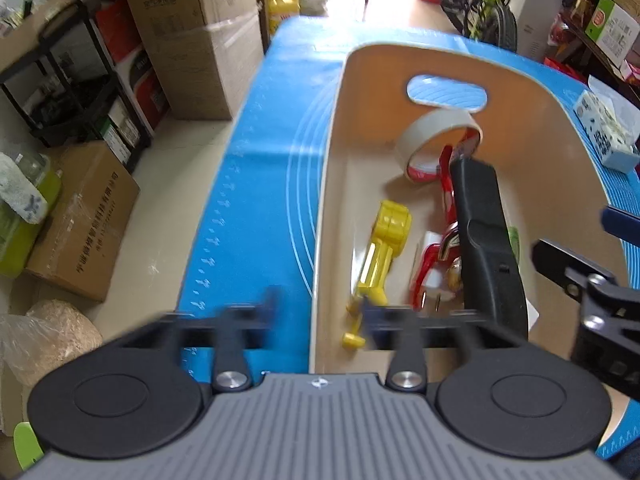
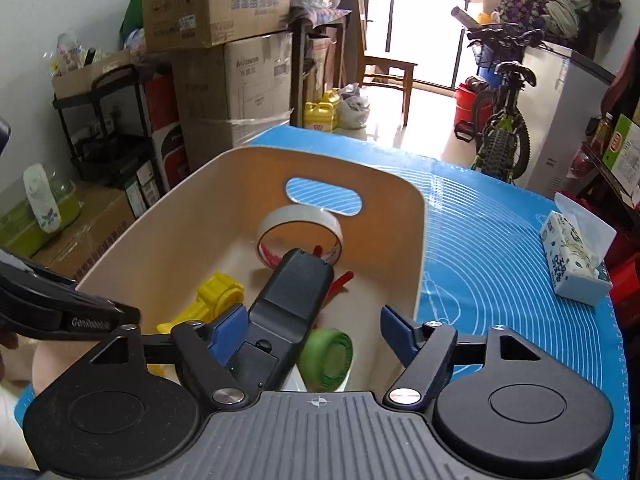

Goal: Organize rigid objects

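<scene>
A cream bin (image 1: 332, 168) (image 2: 416, 248) stands on the blue mat. Inside lie a tape roll (image 1: 436, 140) (image 2: 300, 228), a yellow tool (image 1: 384, 256) (image 2: 216, 296), red items (image 1: 444, 240), a green round object (image 2: 328, 354) and a long black remote-like device (image 1: 488, 240) (image 2: 288, 304). My right gripper (image 2: 314, 330) is open above the bin; its left finger touches the black device, the right finger stands apart. My left gripper (image 1: 320, 308) is open, blurred, over the bin's near left wall.
A tissue box (image 2: 576, 260) (image 1: 604, 136) lies on the blue mat (image 2: 500, 264) to the right of the bin. Cardboard boxes (image 2: 236, 92), a black shelf and a bicycle (image 2: 500, 128) stand beyond the table. The floor lies left of the table edge.
</scene>
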